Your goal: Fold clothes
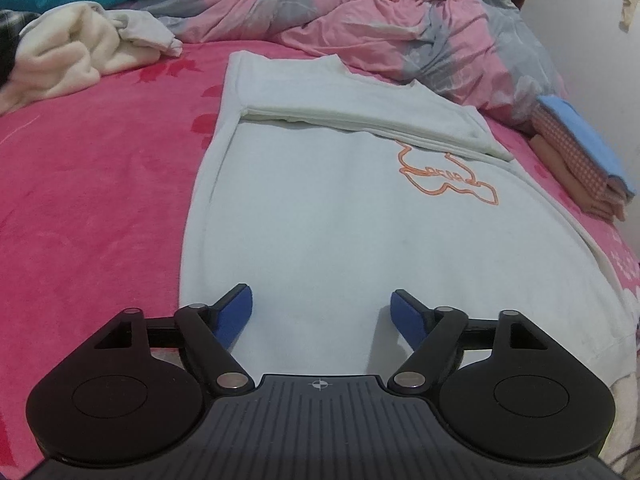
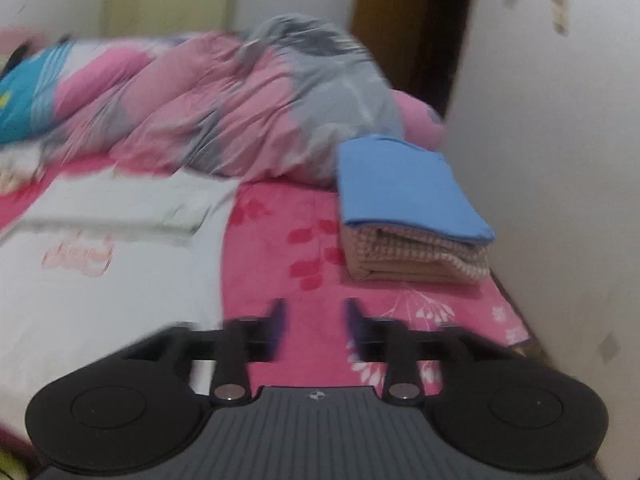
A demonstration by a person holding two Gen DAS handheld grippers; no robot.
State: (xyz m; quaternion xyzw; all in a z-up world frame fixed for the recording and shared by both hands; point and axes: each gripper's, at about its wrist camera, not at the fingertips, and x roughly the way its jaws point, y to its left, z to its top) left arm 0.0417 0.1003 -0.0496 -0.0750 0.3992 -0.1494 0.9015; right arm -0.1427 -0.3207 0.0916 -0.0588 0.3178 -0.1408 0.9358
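Note:
A pale white shirt with an orange outline print lies flat on the pink bedspread, its upper part folded across in a band. My left gripper hovers over the shirt's near end, blue pads wide apart, nothing between them. In the blurred right wrist view the same shirt lies at the left. My right gripper stands open above bare pink bedspread, to the right of the shirt, with nothing between its fingers.
A stack of folded clothes with a blue piece on top sits by the white wall at the right. A crumpled pink and grey duvet fills the back. A cream garment heap lies at the far left.

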